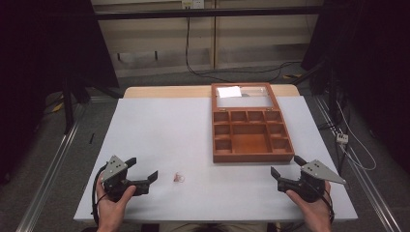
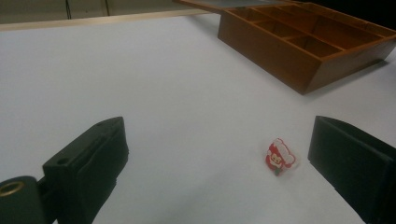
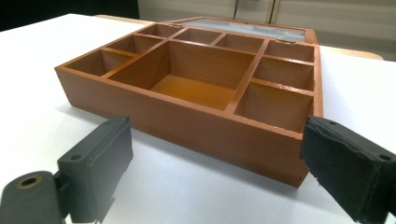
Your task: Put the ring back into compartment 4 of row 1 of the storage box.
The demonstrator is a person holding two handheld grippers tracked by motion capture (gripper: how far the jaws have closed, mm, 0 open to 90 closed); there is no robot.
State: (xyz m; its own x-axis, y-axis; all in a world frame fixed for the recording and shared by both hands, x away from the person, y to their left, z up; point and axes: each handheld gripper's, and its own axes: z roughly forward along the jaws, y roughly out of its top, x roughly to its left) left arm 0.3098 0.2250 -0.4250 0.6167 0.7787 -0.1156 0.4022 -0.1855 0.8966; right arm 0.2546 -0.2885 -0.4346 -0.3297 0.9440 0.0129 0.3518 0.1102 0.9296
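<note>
From the high view, a person holds two black grippers low over a big white table (image 1: 159, 130). The left gripper (image 1: 143, 170) has its jaws spread wide, with nothing between them. A tiny red and white Santa charm (image 1: 179, 178) lies flat on the table just past the tips of those jaws, near them but not touching. The right gripper (image 1: 286, 166) also has its jaws spread wide and holds nothing. Right in front of its jaws sits a brown wooden box with many little compartments (image 1: 253, 157). The box's glass lid (image 1: 245, 95) is flipped open and lies flat behind it.

In the left gripper view, the two black jaws stand far apart. The Santa charm (image 2: 279, 156) lies on the white table between them, much closer to the jaw on the right side of the picture, just beside it but with a small gap. The wooden box (image 2: 299, 60) is far ahead of the jaws.

In the right gripper view, the jaws are wide apart too. The wooden box (image 3: 196, 121) sits just ahead of them, its front wall spanning the gap. All of its compartments that can be seen are bare.
</note>
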